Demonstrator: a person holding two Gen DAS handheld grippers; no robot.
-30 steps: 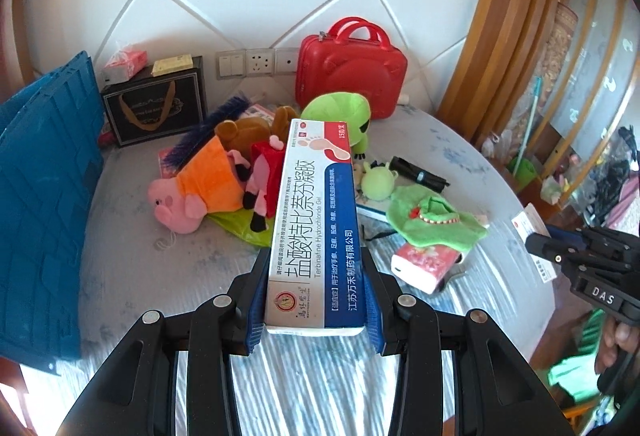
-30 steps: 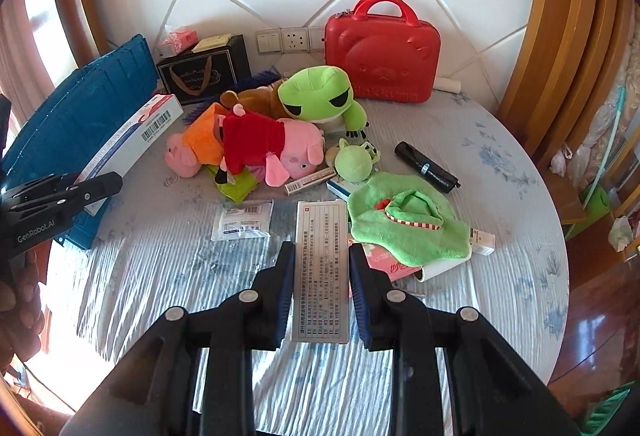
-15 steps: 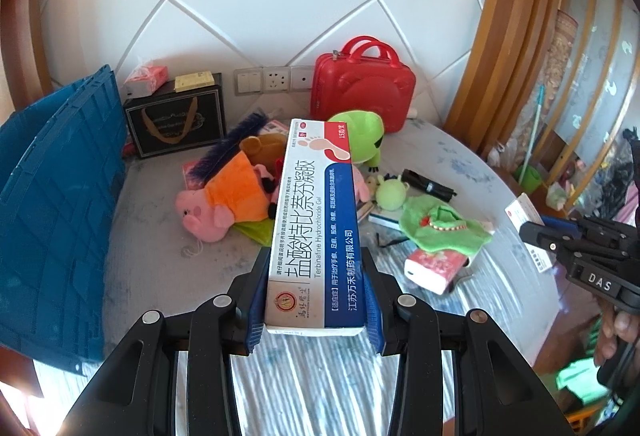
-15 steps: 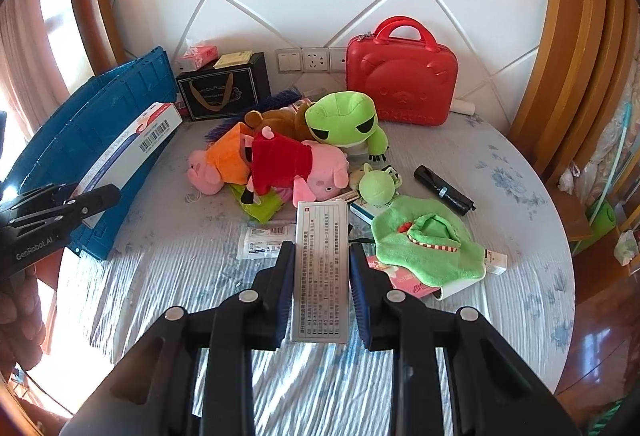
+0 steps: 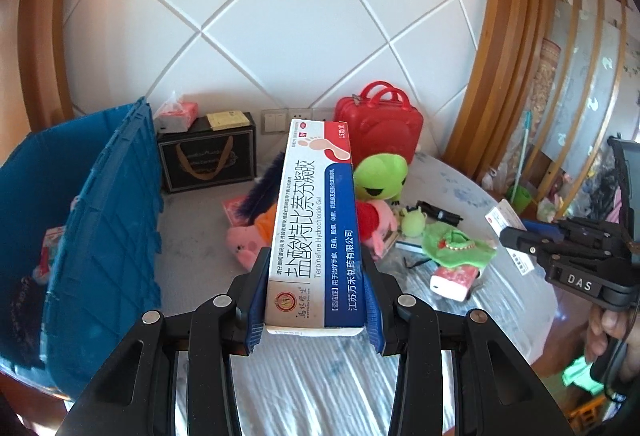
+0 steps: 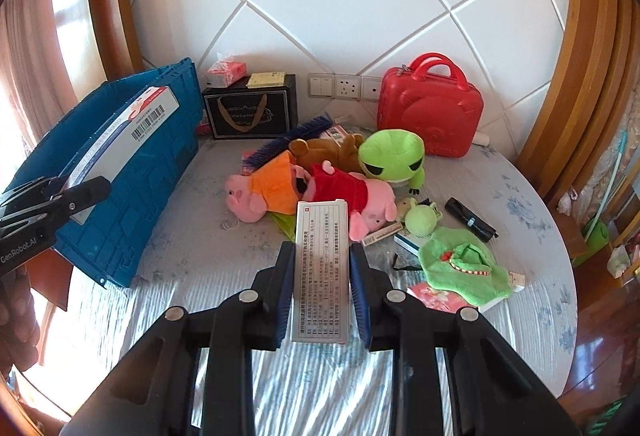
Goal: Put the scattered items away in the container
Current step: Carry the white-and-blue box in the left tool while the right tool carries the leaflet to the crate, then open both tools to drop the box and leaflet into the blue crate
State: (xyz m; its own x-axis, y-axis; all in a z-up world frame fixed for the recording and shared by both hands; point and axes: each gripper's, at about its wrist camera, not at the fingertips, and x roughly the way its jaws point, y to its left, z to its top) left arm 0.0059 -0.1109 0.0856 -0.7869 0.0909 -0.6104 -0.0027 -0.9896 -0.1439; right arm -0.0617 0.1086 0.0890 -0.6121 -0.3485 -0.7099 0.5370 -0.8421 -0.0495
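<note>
My left gripper [image 5: 316, 300] is shut on a long white, red and blue medicine box [image 5: 316, 228] held above the table, beside the open blue crate [image 5: 108, 236] at the left. The box and crate also show in the right wrist view [image 6: 120, 128], [image 6: 132, 196]. My right gripper [image 6: 322, 296] is shut on a narrow white printed box [image 6: 322, 268], held above the table in front of the toy pile. The pile holds pink pig plush toys [image 6: 248, 196], a green frog plush [image 6: 394, 156] and a green cloth [image 6: 460, 264].
A red case [image 6: 432, 108] and a black gift bag [image 6: 252, 112] stand at the wall. A black flashlight [image 6: 470, 222] and small boxes [image 6: 436, 296] lie on the round table [image 6: 520, 236]. Several items lie inside the crate [image 5: 48, 248].
Both grippers have risen and pulled back with their boxes. The left one has swung towards the blue crate, whose inside now shows.
</note>
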